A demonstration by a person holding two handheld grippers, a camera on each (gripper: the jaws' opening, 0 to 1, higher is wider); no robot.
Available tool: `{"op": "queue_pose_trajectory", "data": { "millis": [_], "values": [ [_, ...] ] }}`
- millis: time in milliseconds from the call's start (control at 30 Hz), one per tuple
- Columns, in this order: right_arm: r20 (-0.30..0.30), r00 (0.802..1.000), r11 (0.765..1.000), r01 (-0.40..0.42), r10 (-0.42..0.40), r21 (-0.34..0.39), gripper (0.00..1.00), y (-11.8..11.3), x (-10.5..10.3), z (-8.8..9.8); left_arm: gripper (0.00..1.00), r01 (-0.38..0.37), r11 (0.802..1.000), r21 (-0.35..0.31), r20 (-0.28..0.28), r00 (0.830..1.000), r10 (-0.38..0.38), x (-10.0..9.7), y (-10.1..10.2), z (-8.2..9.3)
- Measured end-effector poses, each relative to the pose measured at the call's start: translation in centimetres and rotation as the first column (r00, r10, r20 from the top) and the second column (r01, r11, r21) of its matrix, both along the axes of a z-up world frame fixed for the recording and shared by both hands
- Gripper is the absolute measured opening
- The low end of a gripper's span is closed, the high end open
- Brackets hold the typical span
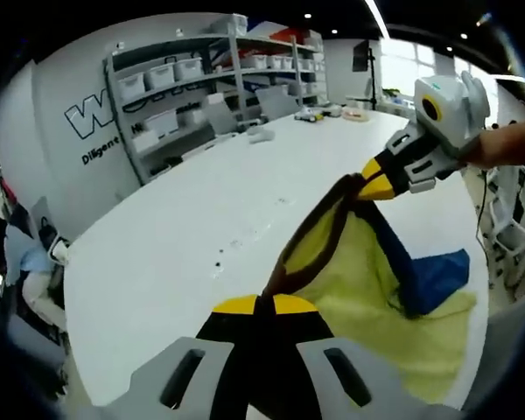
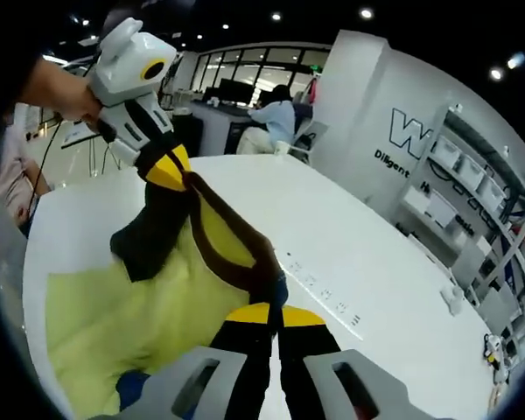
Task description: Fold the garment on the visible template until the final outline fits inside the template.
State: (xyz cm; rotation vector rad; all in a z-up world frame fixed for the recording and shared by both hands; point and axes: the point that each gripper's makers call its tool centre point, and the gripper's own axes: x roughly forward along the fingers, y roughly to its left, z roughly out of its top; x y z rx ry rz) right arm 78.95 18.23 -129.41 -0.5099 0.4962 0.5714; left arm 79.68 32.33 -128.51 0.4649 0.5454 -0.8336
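Right gripper: jaws closed on the dark brown band at the edge of the garment, a pale yellow cloth with dark and blue parts, lifted off the white table. Left gripper, held by a hand at upper left, pinches the same band further along, so the band runs taut between the two grippers. Background: a seated person at a desk, shelves with bins against a lettered wall.
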Motion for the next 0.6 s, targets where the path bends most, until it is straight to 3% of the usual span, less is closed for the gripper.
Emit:
{"op": "queue_pose_trajectory", "data": {
  "millis": [267, 467, 600],
  "values": [
    [-0.014, 1.000, 0.999, 0.007, -0.007, -0.043, 0.00, -0.2, 2.6, -2.3, 0.02, -0.017, 0.999, 0.032, -0.012, 1.000, 0.017, 2.6, 0.1, -2.7],
    [0.001, 1.000, 0.993, -0.013, 0.013, -0.121, 0.00, -0.3, 4.5, -3.6, 0.03, 0.004, 0.997, 0.077, 0.023, 1.000, -0.006, 4.8, 0.0, -4.0],
    [-0.007, 1.000, 0.991, 0.002, -0.003, -0.136, 0.00, -0.4, 5.5, -4.8, 0.03, -0.011, 0.996, 0.086, 0.004, 1.000, 0.011, 5.6, 0.1, -5.2]
  ]
}}
